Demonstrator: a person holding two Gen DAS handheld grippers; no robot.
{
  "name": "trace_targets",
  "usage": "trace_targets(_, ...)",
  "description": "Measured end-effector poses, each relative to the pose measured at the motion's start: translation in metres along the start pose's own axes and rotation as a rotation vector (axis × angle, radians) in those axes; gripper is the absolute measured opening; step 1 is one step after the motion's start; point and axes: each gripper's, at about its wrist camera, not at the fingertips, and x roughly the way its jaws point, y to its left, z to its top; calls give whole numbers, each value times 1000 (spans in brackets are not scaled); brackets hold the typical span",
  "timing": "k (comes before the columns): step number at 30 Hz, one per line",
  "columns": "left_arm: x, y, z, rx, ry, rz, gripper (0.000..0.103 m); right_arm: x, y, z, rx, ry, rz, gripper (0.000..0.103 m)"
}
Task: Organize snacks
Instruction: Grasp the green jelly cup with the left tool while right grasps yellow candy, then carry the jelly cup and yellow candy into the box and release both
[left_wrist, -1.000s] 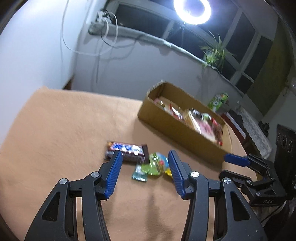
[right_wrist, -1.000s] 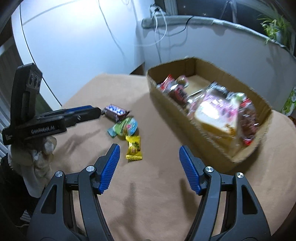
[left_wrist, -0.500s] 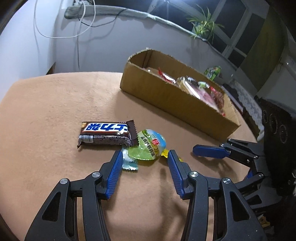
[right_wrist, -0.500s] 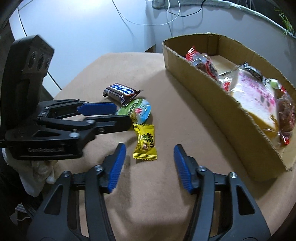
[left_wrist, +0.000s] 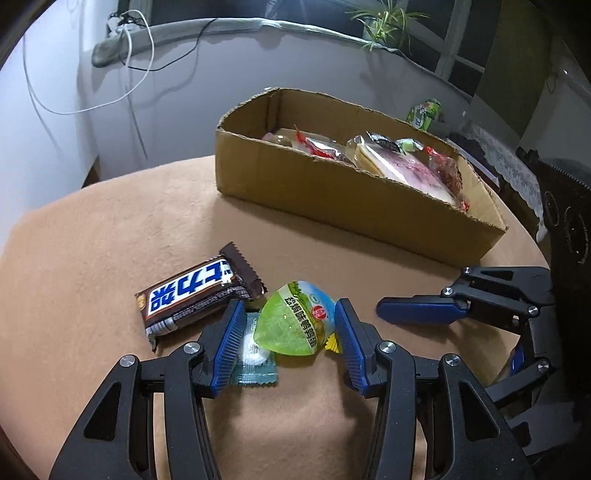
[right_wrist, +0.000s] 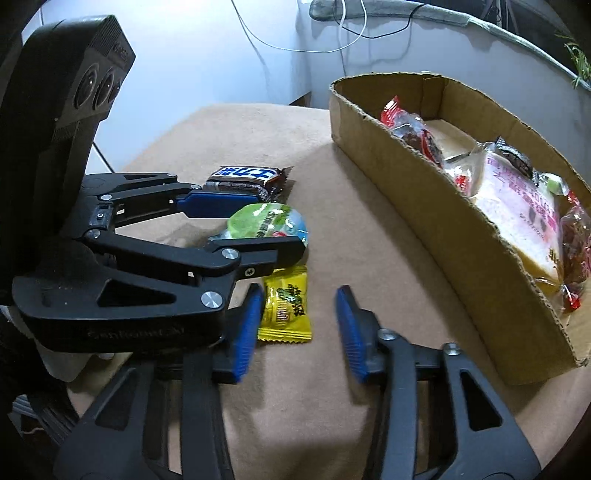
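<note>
Both grippers dropped in closer since before: left gripper (left_wrist: 290, 341), jaws apart, straddles jelly cup (left_wrist: 293, 323); right gripper (right_wrist: 297, 326), also apart, has yellow candy (right_wrist: 285, 308) just ahead.

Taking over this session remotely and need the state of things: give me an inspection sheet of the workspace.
Surface: tan cloth-covered table.
Job's things: cardboard box already holds wrapped snacks; chocolate bar, green jelly cup, pale blue candy and yellow candy lie loose in a cluster.
Clutter: nothing seen on the table.
Grippers: left gripper open, fingers either side of the jelly cup; right gripper open, the yellow candy beside its left finger.
Cables: white and black cables hang down the wall.
Surroundings: potted plant on the sill, dark windows behind.
</note>
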Motion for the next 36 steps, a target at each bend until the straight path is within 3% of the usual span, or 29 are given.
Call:
trace_targets(4, 2, 0, 1, 9, -1, 14, 48, 0, 0, 0, -14, 1, -26, 27)
trace_targets(9, 4, -7, 1, 49, -8, 34, 48, -2, -3, -3, -15, -1, -41, 26)
trace_targets(15, 4, -15, 1, 86, -19, 31, 26, -4, -8, -5, 15, -11, -44, 25)
trace_targets(25, -11, -6, 3, 37, -65, 14, 23, -13, -13, -9, 59, -28, -38, 25)
trace_targets(36, -41, 0, 23, -40, -162, -33, 23, -55, -9, 1, 52, -114, -33, 25)
